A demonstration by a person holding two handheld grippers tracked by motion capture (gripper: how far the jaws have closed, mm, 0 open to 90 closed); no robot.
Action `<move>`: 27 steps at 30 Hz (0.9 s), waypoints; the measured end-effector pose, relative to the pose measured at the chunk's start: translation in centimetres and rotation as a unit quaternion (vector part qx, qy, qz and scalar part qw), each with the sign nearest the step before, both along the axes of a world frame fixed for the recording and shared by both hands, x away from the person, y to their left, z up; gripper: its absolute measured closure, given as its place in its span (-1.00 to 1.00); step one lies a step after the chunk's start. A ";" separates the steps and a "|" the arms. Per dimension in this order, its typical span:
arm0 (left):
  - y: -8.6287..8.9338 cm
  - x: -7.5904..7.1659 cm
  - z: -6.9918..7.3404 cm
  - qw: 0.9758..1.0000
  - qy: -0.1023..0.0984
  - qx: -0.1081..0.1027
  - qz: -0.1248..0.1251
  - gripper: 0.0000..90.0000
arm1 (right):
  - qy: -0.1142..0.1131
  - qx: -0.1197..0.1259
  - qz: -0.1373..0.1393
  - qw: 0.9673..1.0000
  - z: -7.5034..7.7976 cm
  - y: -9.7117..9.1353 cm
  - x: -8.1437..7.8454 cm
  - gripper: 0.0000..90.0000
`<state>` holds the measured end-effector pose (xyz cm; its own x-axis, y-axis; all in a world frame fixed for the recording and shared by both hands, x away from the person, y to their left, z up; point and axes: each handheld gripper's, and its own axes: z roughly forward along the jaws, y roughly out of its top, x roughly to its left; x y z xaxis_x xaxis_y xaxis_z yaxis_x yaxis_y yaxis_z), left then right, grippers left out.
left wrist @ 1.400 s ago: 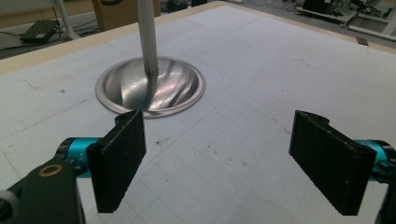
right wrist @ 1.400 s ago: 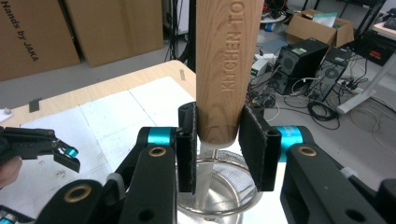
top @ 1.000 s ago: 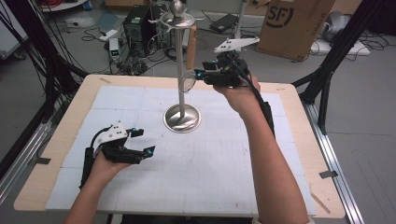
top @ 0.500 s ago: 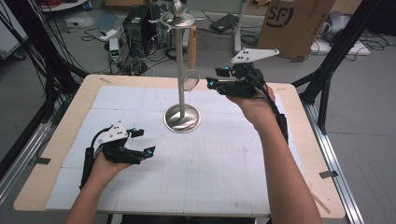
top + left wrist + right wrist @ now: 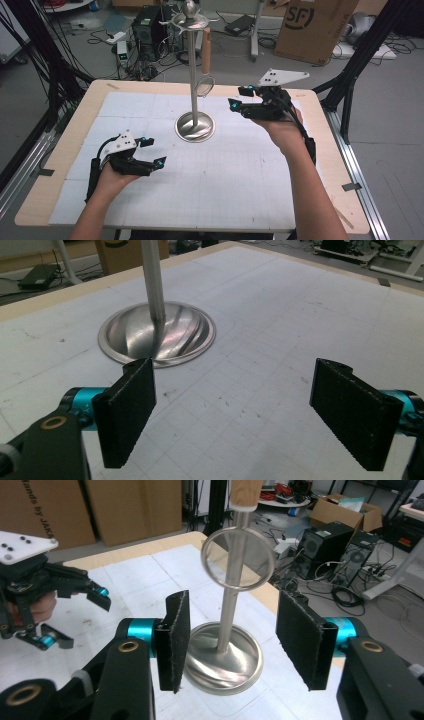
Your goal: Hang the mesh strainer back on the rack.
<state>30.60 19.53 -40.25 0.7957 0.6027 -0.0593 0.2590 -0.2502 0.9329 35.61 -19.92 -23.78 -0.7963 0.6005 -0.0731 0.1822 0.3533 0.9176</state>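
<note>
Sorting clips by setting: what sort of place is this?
Probably a lab or workshop: a black computer tower amid loose floor cables, brown cardboard boxes, and a wooden table inside a black metal frame.

Black hand-held gripper (image 5: 242,101), teal pivots, grey plate.

Left gripper (image 5: 230,415): two black ribbed pads (image 5: 127,415) set wide apart with nothing between, low over gridded white table mat (image 5: 280,315); round steel stand base (image 5: 157,335) with upright pole (image 5: 152,277) just beyond left pad.
</note>
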 end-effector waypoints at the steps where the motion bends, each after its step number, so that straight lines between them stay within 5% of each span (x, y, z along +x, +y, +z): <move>1: 0.0 0.0 0.0 1.000 0.000 -0.002 0.000 -0.57 | 0.000 0.001 0.002 1.000 -0.2 -0.1 -0.1 0.03; 27: -0.2 0.0 -0.1 1.000 -0.004 -0.003 -0.011 -0.57 | 0.035 0.030 -0.005 0.999 -7.2 -4.7 -2.7 -0.19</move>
